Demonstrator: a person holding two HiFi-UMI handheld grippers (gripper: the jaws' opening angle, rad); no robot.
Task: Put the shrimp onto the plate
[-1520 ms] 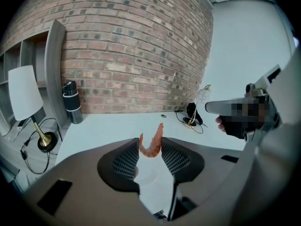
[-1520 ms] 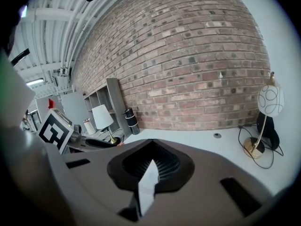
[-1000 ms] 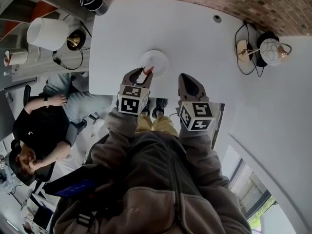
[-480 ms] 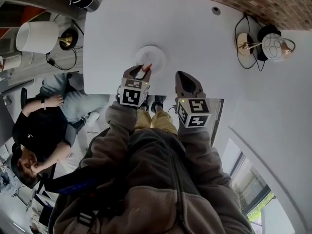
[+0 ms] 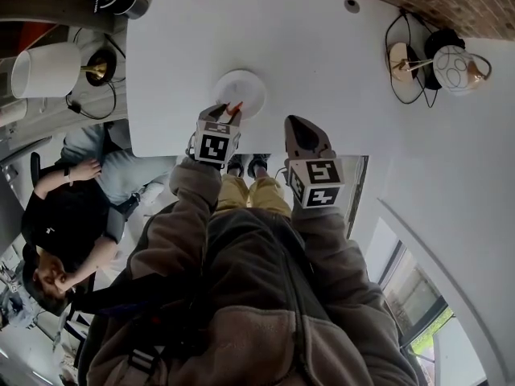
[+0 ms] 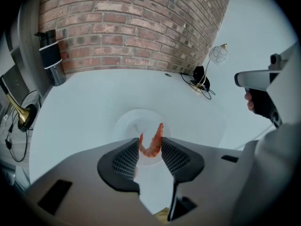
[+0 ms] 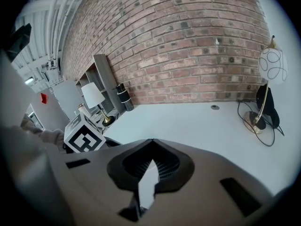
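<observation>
Nearer to the plate (image 5: 250, 86) now, the shrimp (image 6: 150, 145) is pinched by the left gripper (image 5: 228, 110) above the plate's near rim. The right gripper (image 5: 299, 126) is kept closed, empty, near the plate. Next, lowering and letting go are needed.

Brick wall (image 6: 131, 27) curving beyond left gripper (image 5: 229, 112). White desk (image 5: 322, 55) spreading under both grippers. Globe lamp (image 5: 455, 64) standing far right of right gripper (image 5: 296, 124). White-shade lamp (image 5: 44, 69) sitting well left of left gripper. Daylight coming through window (image 5: 414, 300) behind right gripper.
</observation>
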